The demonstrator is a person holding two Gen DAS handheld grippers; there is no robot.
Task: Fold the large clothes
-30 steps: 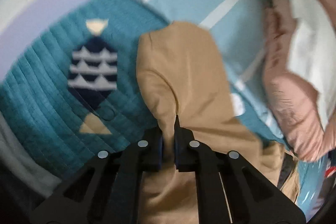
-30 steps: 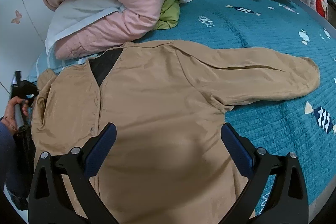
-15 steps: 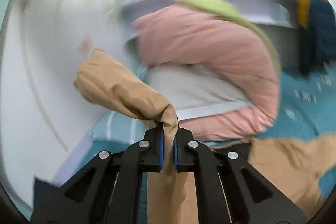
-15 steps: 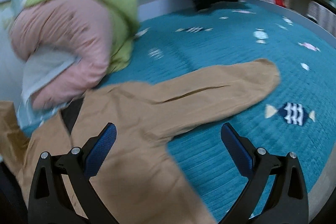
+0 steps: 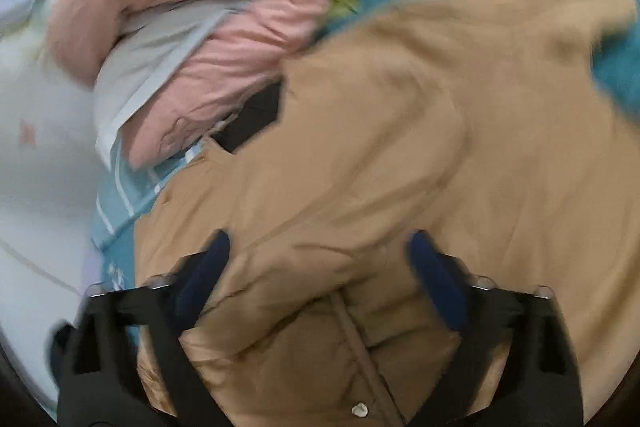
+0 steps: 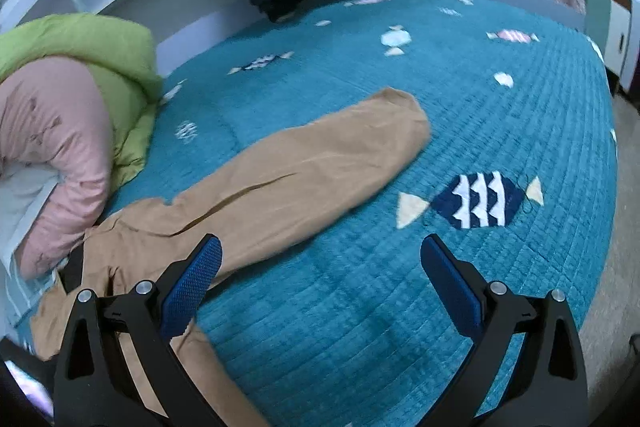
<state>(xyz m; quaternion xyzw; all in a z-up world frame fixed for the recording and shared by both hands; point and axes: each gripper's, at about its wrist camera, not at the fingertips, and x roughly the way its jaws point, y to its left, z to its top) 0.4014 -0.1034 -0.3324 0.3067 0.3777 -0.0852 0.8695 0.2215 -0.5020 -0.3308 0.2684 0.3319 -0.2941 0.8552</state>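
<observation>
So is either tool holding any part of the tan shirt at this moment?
No. The left tool is open above the tan shirt, and the right tool is open over the teal bedspread. Neither grips fabric.

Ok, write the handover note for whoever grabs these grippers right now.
Left gripper: open, empty, above the coat.
Right gripper: open, empty, over the bedspread beside the sleeve.
Coat lies front up on the bed, collar toward the pink quilt.
Done: one sleeve looks folded over the chest.
Left: the outstretched sleeve, then the body folds.
</observation>
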